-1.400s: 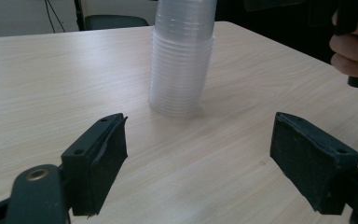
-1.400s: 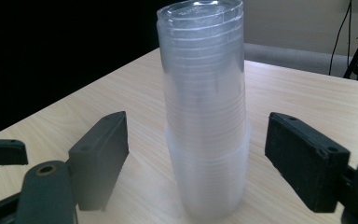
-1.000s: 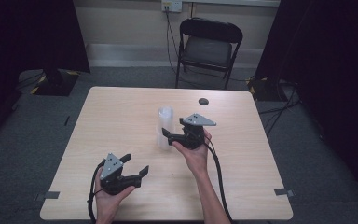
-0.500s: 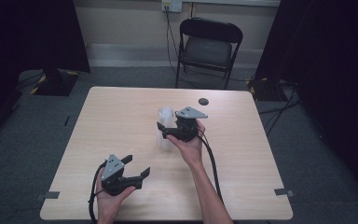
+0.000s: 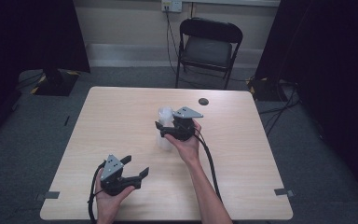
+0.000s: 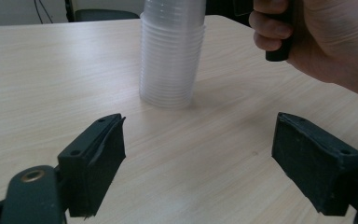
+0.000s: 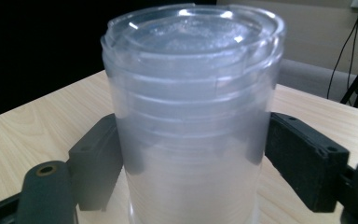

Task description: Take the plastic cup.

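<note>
Two claws are in your hands, and they do different jobs. Nearest you, your left claw [image 5: 133,169] rests low on the surface [image 5: 98,121] with its jaws spread wide and nothing between them; it looks parked, aimed toward the work so it can come in when needed. Beyond its tips, well apart, stands the stack of clear plastic cups [image 6: 170,56], upright with rims down.

Your right claw [image 5: 164,129] is at that stack, one jaw on each side of it at about mid-height. I cannot tell whether the pads press the plastic or merely bracket it. Judging by the height, you may mean to lift off the upper cups.

Cut off or unclear: the stack's base past your right claw, and the cup count. Farther off lies a small dark disc [image 5: 203,101], unidentifiable, and a folding chair [image 5: 209,49].
</note>
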Demonstrator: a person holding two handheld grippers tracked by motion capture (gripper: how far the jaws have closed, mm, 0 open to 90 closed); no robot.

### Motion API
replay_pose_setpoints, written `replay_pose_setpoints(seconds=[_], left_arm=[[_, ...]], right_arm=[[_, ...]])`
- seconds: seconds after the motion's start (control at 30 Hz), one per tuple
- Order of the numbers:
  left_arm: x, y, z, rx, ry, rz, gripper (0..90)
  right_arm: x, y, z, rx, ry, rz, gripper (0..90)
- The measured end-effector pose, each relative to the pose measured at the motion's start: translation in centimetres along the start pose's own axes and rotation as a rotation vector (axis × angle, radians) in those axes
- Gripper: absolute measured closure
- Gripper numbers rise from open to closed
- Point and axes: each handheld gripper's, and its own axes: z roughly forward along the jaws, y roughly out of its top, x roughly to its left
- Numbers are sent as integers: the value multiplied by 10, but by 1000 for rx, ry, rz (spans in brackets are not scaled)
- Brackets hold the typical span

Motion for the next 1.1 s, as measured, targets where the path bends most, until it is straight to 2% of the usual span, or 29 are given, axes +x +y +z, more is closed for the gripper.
replay_pose_setpoints(seconds=[0.3, 0.33, 0.4, 0.7, 0.87, 1.1], left_arm=[[3, -3, -1, 2, 6, -23, 180], [3, -3, 0, 9, 15, -27, 186], [4, -3, 0, 9, 13, -32, 187], [4, -3, 0, 9, 16, -42, 188], [3, -2, 1, 11, 11, -29, 188], [4, -1, 0, 9, 12, -33, 188]], right_arm=[[-1, -1, 3, 3, 11, 12, 248], [-1, -1, 3, 1, 19, 10, 295], [0, -1, 3, 10, 28, -1, 312], [-2, 0, 2, 10, 34, 9, 319], [-3, 3, 2, 3, 34, 14, 320], [-2, 8, 0, -6, 39, 11, 323]])
